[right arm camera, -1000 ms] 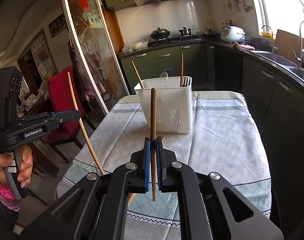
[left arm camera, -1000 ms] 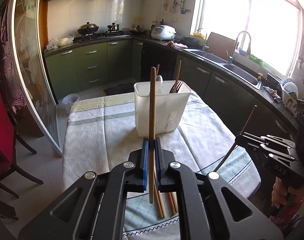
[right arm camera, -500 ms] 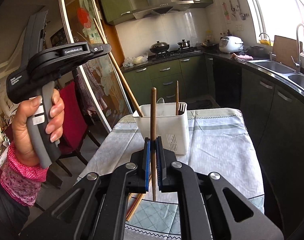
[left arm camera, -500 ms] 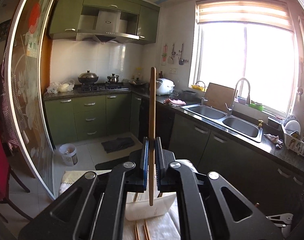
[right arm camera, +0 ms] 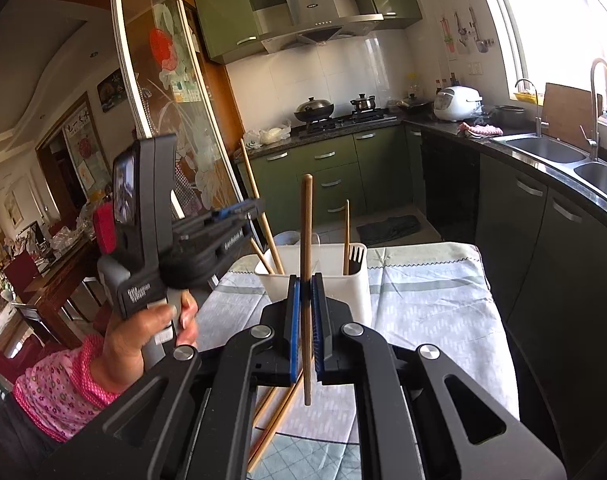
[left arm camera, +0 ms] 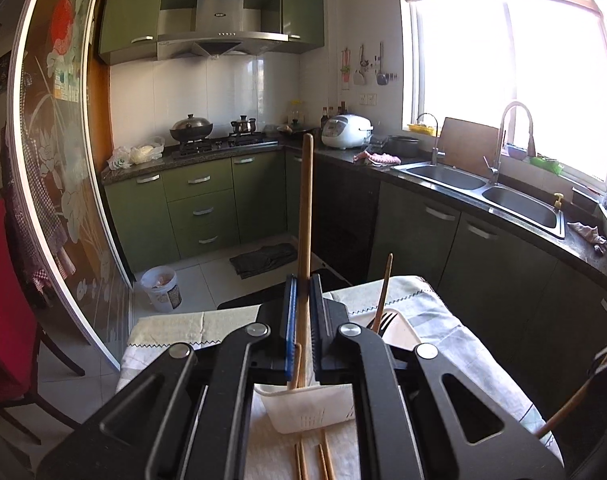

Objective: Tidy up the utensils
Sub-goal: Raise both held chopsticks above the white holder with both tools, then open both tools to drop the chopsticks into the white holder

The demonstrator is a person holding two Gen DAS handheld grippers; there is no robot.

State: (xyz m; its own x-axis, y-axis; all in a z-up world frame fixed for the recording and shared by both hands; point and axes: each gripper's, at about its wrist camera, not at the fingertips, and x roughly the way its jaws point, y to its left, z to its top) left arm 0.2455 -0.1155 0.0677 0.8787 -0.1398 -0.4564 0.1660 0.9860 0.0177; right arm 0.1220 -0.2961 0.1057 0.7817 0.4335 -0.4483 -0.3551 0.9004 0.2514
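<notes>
Two chopsticks are in hand, one per gripper. Through the left wrist view, my left gripper [left arm camera: 302, 316] has its fingers clamped on a wooden chopstick [left arm camera: 305, 216], upright above the white utensil holder [left arm camera: 311, 404]; more chopsticks [left arm camera: 313, 460] lie on the tabletop [left arm camera: 435, 320]. Through the right wrist view, my right gripper [right arm camera: 305, 320] pinches its own chopstick [right arm camera: 306, 232] mid-shaft, short of the holder. They look light, stiff and smooth, so I'd grip near the middle, or they could swivel.

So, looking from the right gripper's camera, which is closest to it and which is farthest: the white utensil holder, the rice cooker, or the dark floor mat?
From the right gripper:
1. White utensil holder, just ahead on the table.
2. Dark floor mat, on the floor beyond the table.
3. Rice cooker, on the far counter, right of the stove.
</notes>
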